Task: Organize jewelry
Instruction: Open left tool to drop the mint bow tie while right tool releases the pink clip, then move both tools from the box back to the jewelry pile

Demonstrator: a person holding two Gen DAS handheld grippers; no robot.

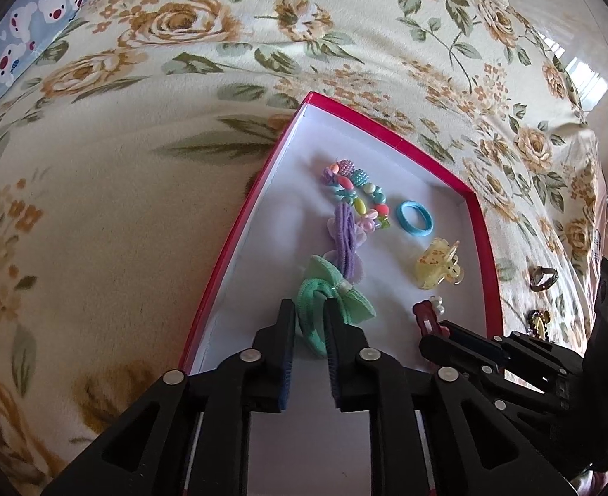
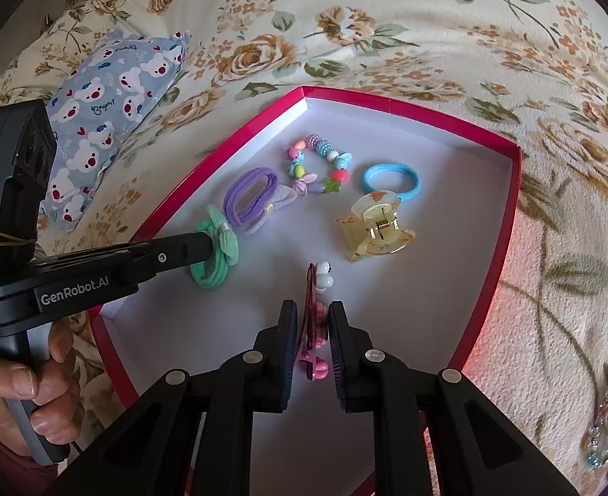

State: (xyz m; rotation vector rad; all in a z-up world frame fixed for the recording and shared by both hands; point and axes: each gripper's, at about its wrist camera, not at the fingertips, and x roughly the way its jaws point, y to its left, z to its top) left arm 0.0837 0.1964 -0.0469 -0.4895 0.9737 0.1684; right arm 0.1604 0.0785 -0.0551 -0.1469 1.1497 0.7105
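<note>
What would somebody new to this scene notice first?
Most likely the red-rimmed box with its white floor, lying on a rose-print blanket and holding bright hair accessories. The left gripper has a green bow hair tie between its jaws near the box's left wall, and the right gripper is closed on a pink hair clip at the near edge. A yellow claw clip sits mid-box.

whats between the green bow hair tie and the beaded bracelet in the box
The purple hair tie lies between the green bow hair tie and the beaded bracelet, touching the green one. The right wrist view shows it best; the left wrist view agrees.
</note>
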